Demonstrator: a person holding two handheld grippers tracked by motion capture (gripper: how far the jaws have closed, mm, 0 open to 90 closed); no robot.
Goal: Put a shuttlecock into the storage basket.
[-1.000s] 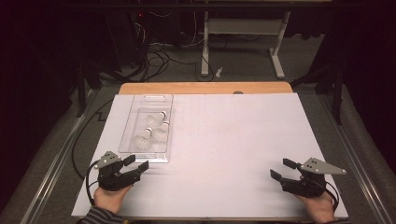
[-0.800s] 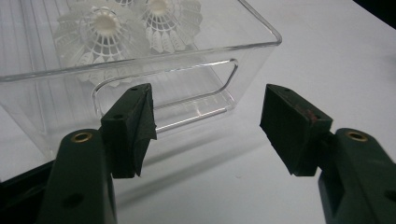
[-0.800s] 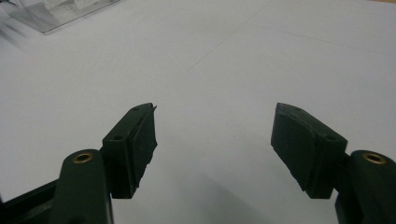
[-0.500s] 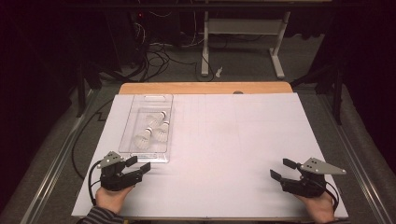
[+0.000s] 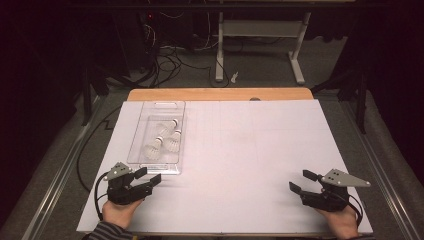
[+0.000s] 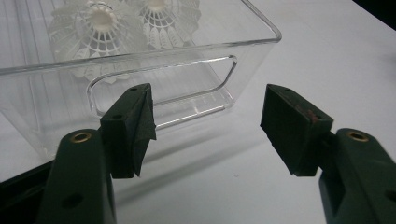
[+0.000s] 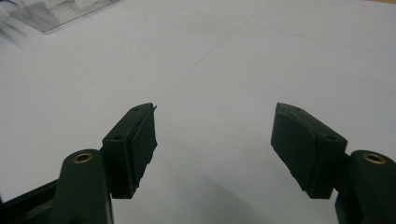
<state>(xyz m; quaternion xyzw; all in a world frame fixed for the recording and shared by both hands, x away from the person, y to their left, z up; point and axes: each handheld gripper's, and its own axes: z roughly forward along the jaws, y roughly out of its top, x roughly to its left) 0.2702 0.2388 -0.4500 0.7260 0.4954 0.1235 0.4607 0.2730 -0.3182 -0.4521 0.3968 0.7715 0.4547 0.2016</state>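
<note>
Near the table's front edge, the left gripper [image 5: 150,176] and right gripper [image 5: 299,182] rest with jaws spread, grasping nothing. Just beyond the left one sits the clear tray [image 5: 143,131] holding white shuttlecocks [image 5: 161,141], far left.

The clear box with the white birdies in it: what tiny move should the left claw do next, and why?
Probably ease the left claw forward to the clear box. Its jaws stand wide open with nothing between them, the box's near wall sits just ahead, and the shuttlecocks lie inside, untouched.
</note>
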